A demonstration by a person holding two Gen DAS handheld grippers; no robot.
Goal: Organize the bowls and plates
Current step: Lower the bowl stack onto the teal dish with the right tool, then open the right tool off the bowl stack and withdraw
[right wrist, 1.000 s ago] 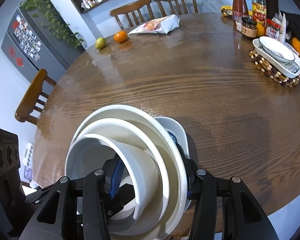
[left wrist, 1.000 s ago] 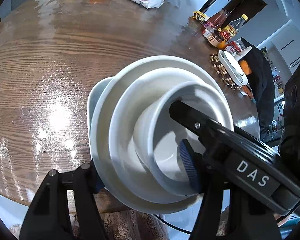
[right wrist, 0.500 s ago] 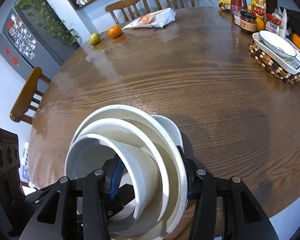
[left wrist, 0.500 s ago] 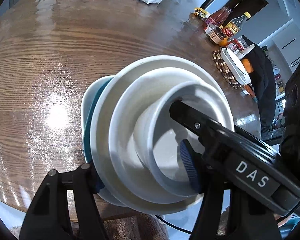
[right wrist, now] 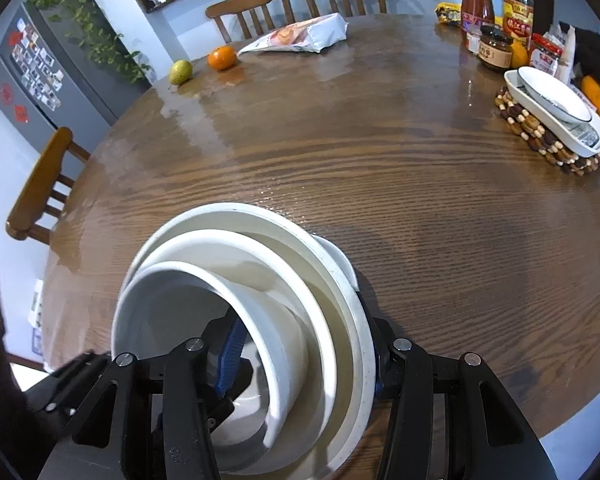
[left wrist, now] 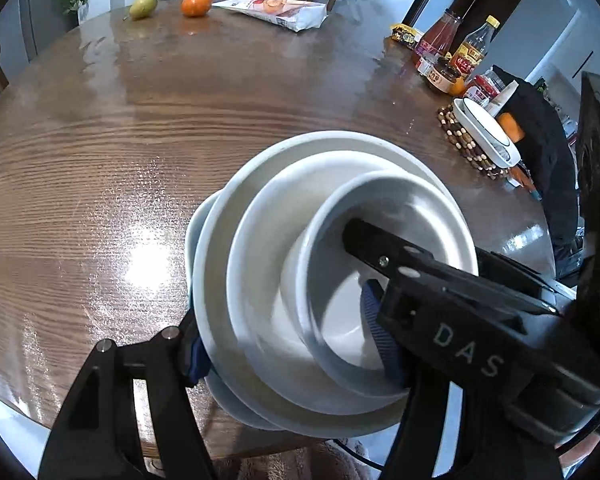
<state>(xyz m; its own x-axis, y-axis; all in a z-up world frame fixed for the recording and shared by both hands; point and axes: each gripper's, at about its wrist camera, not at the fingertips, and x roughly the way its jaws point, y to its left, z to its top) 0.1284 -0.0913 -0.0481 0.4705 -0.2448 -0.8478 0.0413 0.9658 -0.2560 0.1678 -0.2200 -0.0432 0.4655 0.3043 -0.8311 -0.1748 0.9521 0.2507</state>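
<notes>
Grippers clamp one nested stack of white dishes from opposite sides, near the table's front edge. Left gripper point(left wrist: 292, 344): one blue pad sits under the stack's outer rim, the other inside the innermost bowl point(left wrist: 340, 312); its jaws have just been opening slightly, yet both pads look pressed to the dishes between them. Right gripper point(right wrist: 300, 364): same arrangement, one blue pad inside that bowl, the other against the outer plate point(right wrist: 356, 320), jaws closed on the walls. Two opposed grips presumably keep the tilted stack from sliding apart, since the bowls nest loosely and lean. A smaller pale dish point(left wrist: 196, 240) sits behind the stack; contact unclear. Beyond the stack, across the wooden table point(right wrist: 380, 160): orange point(right wrist: 222, 57), pear point(right wrist: 180, 72) and snack bag point(right wrist: 300, 36) at the far edge, well apart. To its right, a serving dish point(right wrist: 552, 112) rests on a beaded trivet beside sauce bottles.
</notes>
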